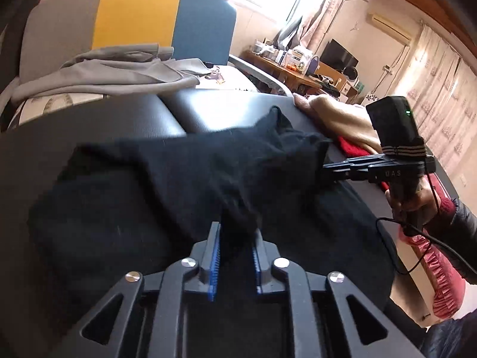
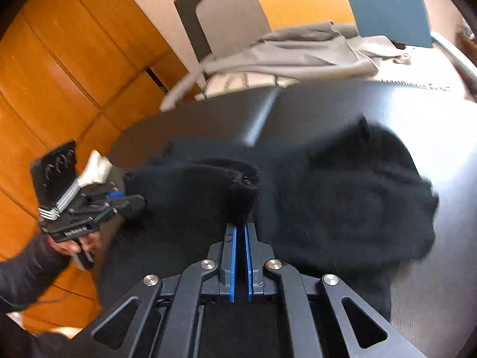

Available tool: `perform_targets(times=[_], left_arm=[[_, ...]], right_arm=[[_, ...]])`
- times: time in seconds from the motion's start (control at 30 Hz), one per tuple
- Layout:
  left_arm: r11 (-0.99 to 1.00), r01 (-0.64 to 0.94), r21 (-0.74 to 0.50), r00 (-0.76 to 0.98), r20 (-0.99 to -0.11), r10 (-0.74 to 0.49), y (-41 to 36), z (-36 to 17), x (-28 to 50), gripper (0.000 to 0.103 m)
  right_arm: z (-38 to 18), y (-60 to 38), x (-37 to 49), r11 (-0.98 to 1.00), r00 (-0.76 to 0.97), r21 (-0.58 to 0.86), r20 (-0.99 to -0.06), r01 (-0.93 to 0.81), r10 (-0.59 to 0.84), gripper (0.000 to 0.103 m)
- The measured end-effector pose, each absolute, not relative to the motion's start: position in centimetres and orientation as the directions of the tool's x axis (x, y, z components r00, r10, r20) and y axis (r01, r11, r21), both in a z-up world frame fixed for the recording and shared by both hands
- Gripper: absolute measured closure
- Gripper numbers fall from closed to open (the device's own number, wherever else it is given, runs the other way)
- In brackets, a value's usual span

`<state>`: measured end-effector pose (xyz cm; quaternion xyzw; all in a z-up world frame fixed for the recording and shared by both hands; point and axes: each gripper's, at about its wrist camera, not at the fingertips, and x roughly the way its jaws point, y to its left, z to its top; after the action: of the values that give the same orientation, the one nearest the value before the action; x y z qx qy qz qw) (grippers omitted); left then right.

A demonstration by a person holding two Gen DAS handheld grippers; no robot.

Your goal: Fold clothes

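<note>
Left gripper: blue pads slightly apart, a bunch of the black garment sitting between them. Looks loosely caught, not firmly clamped; blur makes it hard to be sure.

Right gripper: pads nearly pressed together, pinching a thick folded edge of the same garment. In the left view its fingers reach into the cloth from the right side, so both tools are on one raised fold.

Garment lies spread on the dark table, most of it flat, one ridge lifted between the two grippers, a rounded lump further toward the right in the right view.

Handling, my read: fuzzy knit, soft and floppy, light, no stiffness. It'll sag and drag anywhere it isn't supported. Not slippery; ribbed pads should bite fine. Thick bunches can slide out of a part-open jaw, so take a single or double layer at an edge or corner, not a wad. Grip points well apart along one hem keep the fold line straight.

Beyond it: a beige cloth and a red one at the table's far right edge. Further back, grey clothes piled on a chair with a grey, yellow and blue back.
</note>
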<state>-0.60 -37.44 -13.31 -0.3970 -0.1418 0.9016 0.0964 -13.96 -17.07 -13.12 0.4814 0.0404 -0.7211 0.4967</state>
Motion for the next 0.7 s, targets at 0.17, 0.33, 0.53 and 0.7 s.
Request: perform_targets(times=[0.17, 0.33, 0.53, 0.7], left_arm=[[-0.910, -0.029, -0.414, -0.659, -0.677, 0.329, -37.5, -14.2, 2.8, 0.084], [-0.874, 0.042, -0.484, -0.703, -0.636, 0.318, -39.5, -13.6, 4.3, 0.084], [-0.857, 0.133, -0.498, -0.751, -0.615, 0.241, -41.7, -12.4, 2.0, 0.082], [-0.863, 0.156, -0.480, -0.717, -0.656, 0.236, -41.4, -13.4, -1.2, 0.079]], right_arm=[[-13.6, -14.4, -13.2, -0.519, -0.028, 0.490, -0.708, 0.700, -0.706, 0.033], [-13.0, -13.0, -12.0, -0.547, -0.055, 0.515, -0.693, 0.660, -0.719, 0.031], [-12.0, -14.8, -12.9, -0.581, -0.131, 0.525, -0.662, 0.622, -0.738, 0.031], [-13.2, -18.7, -15.6, -0.634, -0.156, 0.470, -0.716, 0.614, -0.681, 0.036]])
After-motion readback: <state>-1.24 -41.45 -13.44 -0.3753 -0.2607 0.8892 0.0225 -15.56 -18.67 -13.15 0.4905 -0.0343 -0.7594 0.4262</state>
